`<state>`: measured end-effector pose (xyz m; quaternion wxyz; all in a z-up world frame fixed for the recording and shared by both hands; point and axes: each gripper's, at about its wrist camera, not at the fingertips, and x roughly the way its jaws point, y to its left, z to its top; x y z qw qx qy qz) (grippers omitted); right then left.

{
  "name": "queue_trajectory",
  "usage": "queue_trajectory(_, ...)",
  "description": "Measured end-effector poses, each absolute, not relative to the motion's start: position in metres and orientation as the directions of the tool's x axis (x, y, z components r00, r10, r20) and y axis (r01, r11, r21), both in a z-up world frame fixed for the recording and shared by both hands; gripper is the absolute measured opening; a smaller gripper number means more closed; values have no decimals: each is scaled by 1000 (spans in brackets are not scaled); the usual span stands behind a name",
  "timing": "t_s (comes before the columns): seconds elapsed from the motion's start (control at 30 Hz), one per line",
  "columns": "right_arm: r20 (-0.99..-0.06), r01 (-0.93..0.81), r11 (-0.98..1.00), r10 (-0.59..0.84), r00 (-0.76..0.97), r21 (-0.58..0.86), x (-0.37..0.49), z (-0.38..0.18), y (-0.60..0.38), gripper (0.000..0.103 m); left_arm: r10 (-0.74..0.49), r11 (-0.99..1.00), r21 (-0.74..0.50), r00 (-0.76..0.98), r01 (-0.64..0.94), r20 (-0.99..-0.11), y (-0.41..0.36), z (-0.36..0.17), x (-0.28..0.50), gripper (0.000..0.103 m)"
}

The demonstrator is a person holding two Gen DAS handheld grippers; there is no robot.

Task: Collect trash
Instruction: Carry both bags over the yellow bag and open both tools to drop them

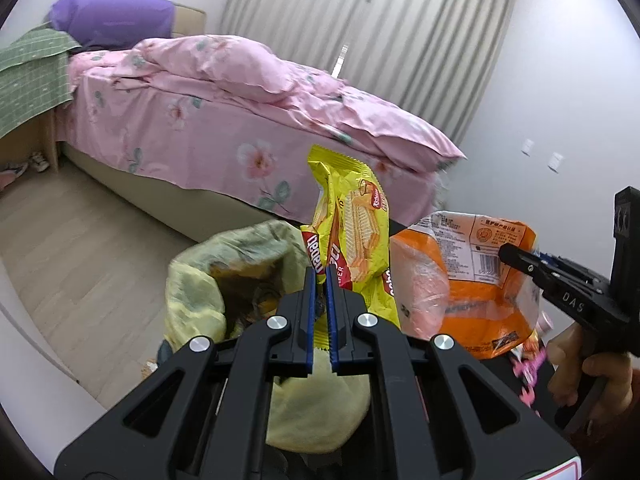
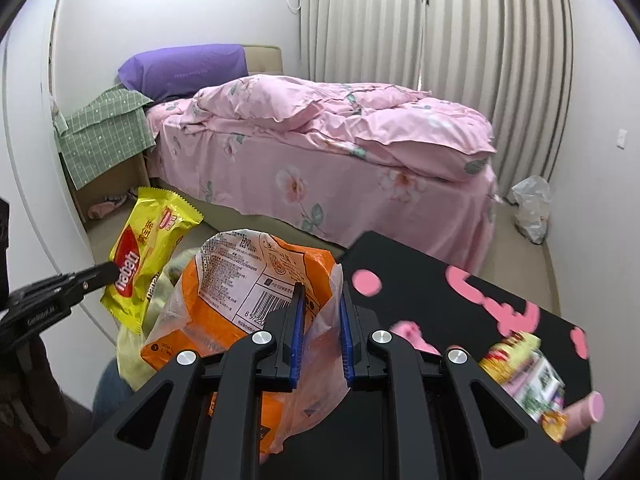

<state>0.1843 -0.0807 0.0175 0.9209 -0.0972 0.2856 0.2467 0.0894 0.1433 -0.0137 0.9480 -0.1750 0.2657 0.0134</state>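
My left gripper (image 1: 319, 276) is shut on a yellow wafer wrapper (image 1: 352, 224) and holds it upright above a bin lined with a pale yellow bag (image 1: 192, 280). The wrapper also shows at the left of the right wrist view (image 2: 148, 252), with the left gripper's tip on it. My right gripper (image 2: 320, 300) is shut on an orange and clear plastic bag (image 2: 240, 280), held just right of the bin. That bag and the right gripper (image 1: 508, 254) also show in the left wrist view (image 1: 472, 264).
A black table with pink marks (image 2: 440, 292) carries more wrappers (image 2: 528, 376) and a pink tube (image 2: 580, 412). A bed with pink floral bedding (image 2: 320, 148) fills the middle. A white plastic bag (image 2: 530, 204) lies on the floor by the curtain.
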Motion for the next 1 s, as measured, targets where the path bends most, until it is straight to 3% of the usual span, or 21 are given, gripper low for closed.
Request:
queue_trajectory(0.23, -650, -612, 791, 482, 588, 33, 245, -22, -3, 15, 29, 932, -290, 841, -218, -540, 157, -20, 115, 5)
queue_trajectory(0.37, -737, -701, 700, 544, 402, 134, 269, -62, 32, 15, 51, 941, -229, 774, -249, -631, 154, -51, 136, 5)
queue_trajectory(0.57, -787, -742, 649, 542, 296, 168, 274, -89, 38, 15, 42, 931, -212, 664, -297, -747, 159, -110, 150, 5)
queue_trajectory(0.93, -797, -733, 655, 535, 280, 182, 282, -104, 47, 17, 25, 913, -261, 679, -315, -734, 170, -115, 144, 5)
queue_trajectory(1.0, -797, -720, 675, 518, 311, 158, 281, -101, 44, 27, 19, 906, -279, 687, -319, -726, 171, -111, 142, 6)
